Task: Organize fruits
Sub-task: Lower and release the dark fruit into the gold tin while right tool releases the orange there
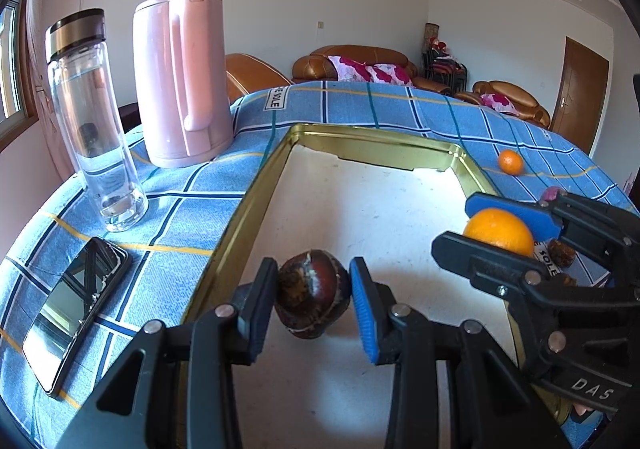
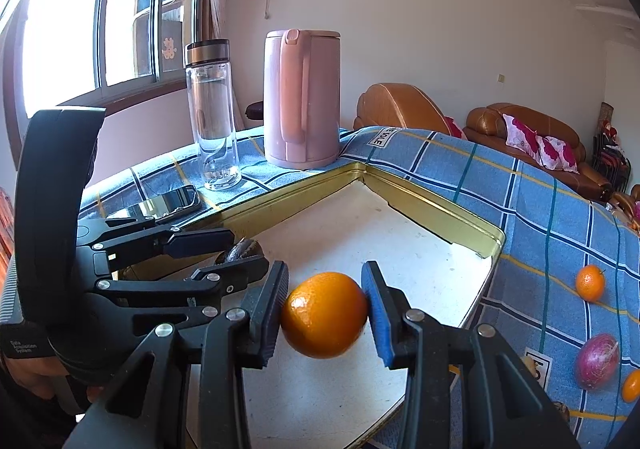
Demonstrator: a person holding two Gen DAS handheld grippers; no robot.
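On your far left a dark phone (image 1: 76, 313) lies flat on the blue checked tablecloth (image 1: 168, 217), and behind it stand a clear glass bottle (image 1: 94, 121) with a dark cap and an upright pink kettle (image 1: 182, 77), handle towards you. To their right sits the shallow gold-rimmed tin tray (image 1: 236, 225) with its scuffed white floor. Your left gripper (image 1: 314, 295) hangs over the near left part of that tray, and its fingers are closed narrowly on a dark brown fruit (image 1: 312, 291): round, glossy in places, with a rough, pale-crusted patch and a whitish seam across it; both pads press its sides, and it looks lifted just clear of the tray floor, though you cannot be sure. Further right, your right gripper (image 2: 325, 315) has its jaws drawn in as far as they go on an orange (image 2: 324, 315), bright, smooth-skinned and slightly flattened, with a sunlit gleam on its upper left; the two pads touch it left and right, over the tray's near right part. Right of the tray, on the cloth, a small orange (image 2: 589, 282) lies by itself, nearer you rests a purple-red fruit (image 2: 597, 361) with pale streaks, and just beside that another orange (image 2: 631, 385) shows at the frame edge. A brown rough-skinned fruit (image 1: 561, 253) lies on the cloth behind the right gripper's fingers
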